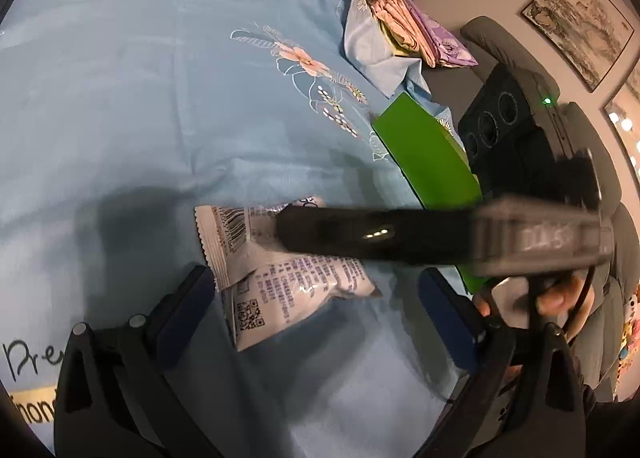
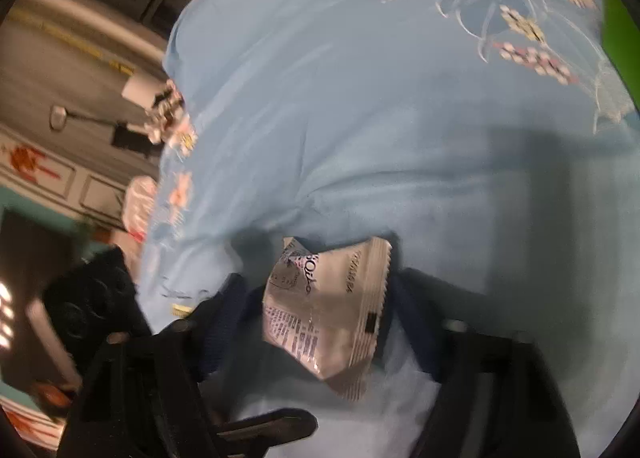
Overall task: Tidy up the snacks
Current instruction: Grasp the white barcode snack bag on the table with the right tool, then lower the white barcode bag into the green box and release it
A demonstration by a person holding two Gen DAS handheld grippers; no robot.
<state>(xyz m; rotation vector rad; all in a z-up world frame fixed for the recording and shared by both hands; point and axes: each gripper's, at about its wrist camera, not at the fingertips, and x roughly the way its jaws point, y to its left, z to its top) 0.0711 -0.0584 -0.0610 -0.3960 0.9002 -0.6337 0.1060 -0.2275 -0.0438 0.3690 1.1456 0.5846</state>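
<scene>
We are working over a bed [image 1: 120, 98] covered in a pale blue flowered sheet, with framed pictures on the wall behind and folded cloths piled at its far side.

One snack packet [image 1: 280, 282] lies on the sheet, a white crinkly pouch with serrated end seals. It sits between the fingers of our left gripper [image 1: 316, 294], which stand wide apart and clear of it. Our right gripper [image 2: 324, 310] comes in from the side, and in its own view its blue pads stand hard against both edges of the packet [image 2: 332, 314], so we judge it clamped on the pouch. A green box [image 1: 428, 162] lies just beyond, to the right of the left gripper.

We expect the packet to be light, soft and puffy, its glossy film slippery and its contents perhaps crushable. A gentle pinch on the flat sealed end looks safer than squeezing the belly.

The back of the pouch shows a barcode, a QR code and dense small print we cannot read. On the sheet we read "Sweet Dream" in script. The lettering on the right gripper is too blurred.
</scene>
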